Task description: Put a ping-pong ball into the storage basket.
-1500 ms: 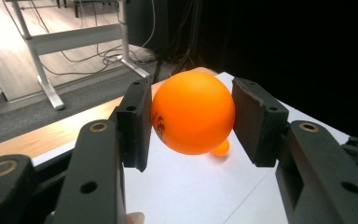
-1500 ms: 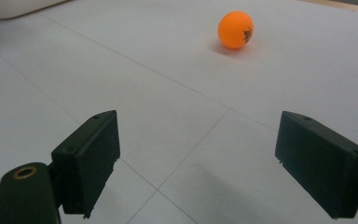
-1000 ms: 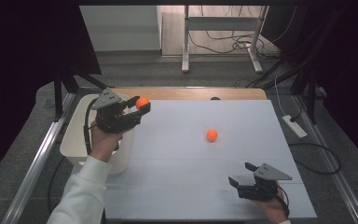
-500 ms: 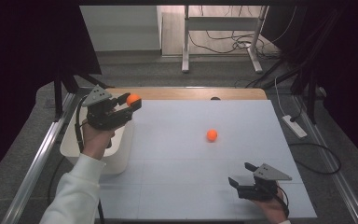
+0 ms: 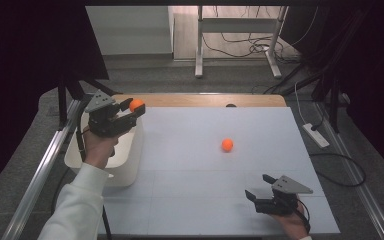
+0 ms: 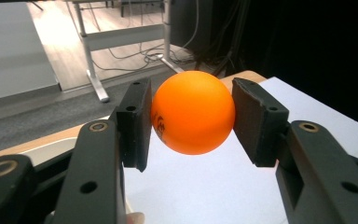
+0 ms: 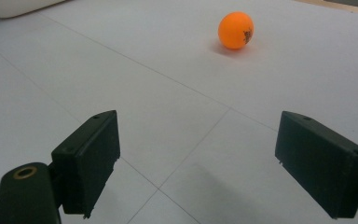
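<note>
Clearly the left gripper [image 5: 130,111] is clamped on a smooth, glossy orange ball [image 5: 136,104]; in the left gripper view that ball [image 6: 193,112] sits squarely between the two flat, matte black pads [image 6: 137,122], both pressing on its round sides, with a small dark print at its lower left. The gripper body is blocky black plastic with brass-ringed screw holes, and a grey three-cornered plate rides on top of it.

From above, the held ball hangs over the far rim of a white bin [image 5: 130,170] with rounded corners and smooth walls, which stands at the left edge of the table [image 5: 190,200]. The tabletop is a pale, matte sheet crossed by thin seam lines, with a strip of bare wood along its far edge.

A second orange ball [image 5: 227,144] lies on the sheet near the middle, well apart from both grippers; in the right gripper view it [image 7: 235,30] casts a soft shadow and shows a dark print.

The right gripper [image 5: 258,187] rests at the near right of the table, jaws spread wide with nothing between them.

Compared with a second ago, the left hand has carried its ball leftward, from over the sheet's edge to over the bin. The right gripper and the loose ball have not moved.
</note>
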The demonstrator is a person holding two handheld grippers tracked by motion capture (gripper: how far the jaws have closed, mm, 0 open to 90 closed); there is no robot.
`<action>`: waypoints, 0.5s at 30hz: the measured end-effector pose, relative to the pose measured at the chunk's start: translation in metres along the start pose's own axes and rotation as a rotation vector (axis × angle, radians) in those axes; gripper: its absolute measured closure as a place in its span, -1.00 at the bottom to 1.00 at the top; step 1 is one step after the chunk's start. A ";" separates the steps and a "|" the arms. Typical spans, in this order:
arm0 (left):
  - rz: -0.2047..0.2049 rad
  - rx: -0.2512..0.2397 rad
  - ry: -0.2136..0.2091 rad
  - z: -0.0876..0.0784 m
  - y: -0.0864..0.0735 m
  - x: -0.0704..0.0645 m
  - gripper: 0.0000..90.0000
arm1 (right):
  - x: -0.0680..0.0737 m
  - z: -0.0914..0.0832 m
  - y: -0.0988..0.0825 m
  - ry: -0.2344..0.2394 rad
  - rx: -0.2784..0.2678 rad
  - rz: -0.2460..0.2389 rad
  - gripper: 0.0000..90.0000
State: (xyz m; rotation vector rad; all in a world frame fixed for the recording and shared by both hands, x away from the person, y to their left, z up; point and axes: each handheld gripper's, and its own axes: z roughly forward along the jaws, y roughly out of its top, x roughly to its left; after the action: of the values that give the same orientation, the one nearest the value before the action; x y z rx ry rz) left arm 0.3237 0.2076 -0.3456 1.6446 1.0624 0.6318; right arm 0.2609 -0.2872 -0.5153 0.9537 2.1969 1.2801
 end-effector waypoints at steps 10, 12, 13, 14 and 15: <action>-0.030 0.017 0.052 -0.002 -0.002 0.020 0.12 | 0.000 0.000 0.000 -0.001 -0.002 0.000 -0.70; -0.029 0.016 0.058 -0.003 -0.003 0.020 0.12 | 0.000 0.000 0.000 -0.001 -0.003 0.000 -0.70; -0.024 0.014 0.068 -0.004 -0.003 0.021 0.12 | 0.000 0.000 0.000 -0.002 -0.004 0.001 -0.70; -0.017 0.015 0.075 -0.004 -0.003 0.021 0.12 | 0.000 0.000 0.000 -0.003 -0.005 0.001 -0.70; -0.002 0.023 0.090 -0.003 -0.003 0.021 0.12 | 0.000 0.000 0.000 -0.003 -0.002 0.001 -0.70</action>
State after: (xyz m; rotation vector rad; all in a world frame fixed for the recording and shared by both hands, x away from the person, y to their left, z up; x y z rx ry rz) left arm 0.3301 0.2277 -0.3490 1.6479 1.1399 0.6997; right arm 0.2611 -0.2872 -0.5158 0.9558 2.1922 1.2808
